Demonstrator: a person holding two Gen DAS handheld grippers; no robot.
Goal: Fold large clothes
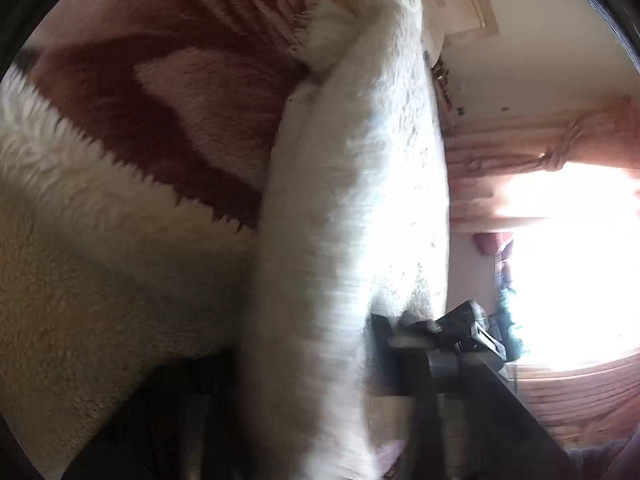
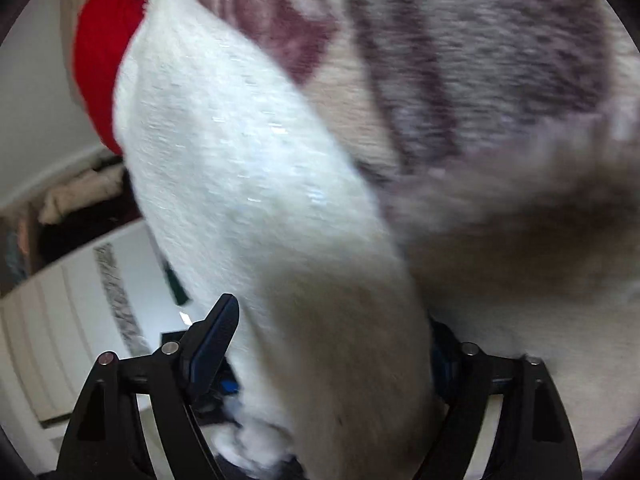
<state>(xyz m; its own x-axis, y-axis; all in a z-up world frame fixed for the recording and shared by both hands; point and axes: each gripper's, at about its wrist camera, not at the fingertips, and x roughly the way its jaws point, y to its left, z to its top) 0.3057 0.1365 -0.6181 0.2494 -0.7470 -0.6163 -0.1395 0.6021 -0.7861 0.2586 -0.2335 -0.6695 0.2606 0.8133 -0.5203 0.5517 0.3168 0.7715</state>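
A thick white garment (image 2: pixel 248 168) fills both views, and both hands seem to be in the middle of lifting or carrying one of its edges for a fold. The right gripper (image 2: pixel 332 344) has a bunched roll of the fabric running straight up between its jaws: the left pad (image 2: pixel 212 344) stands bare and a little off the cloth on its outer side, the other is buried behind the roll, so the jaws stand partly spread around the fabric and I cannot tell whether they truly pinch it. The left gripper (image 1: pixel 404 332) is mostly hidden; only one dark finger shows to the right of a hanging band of the garment (image 1: pixel 352 200), and the other side is covered by fabric (the picture is blurred here), so whether its jaws clamp the cloth cannot be told. Beyond both sets of jaws lies a pink and maroon blanket (image 1: pixel 192 120), with something red (image 2: pixel 104 68) past the garment's far end. Judged from this, the fold is only begun: the next move calls for a firm hold at both ends, keeping the edge taut between the hands, and laying it over evenly.
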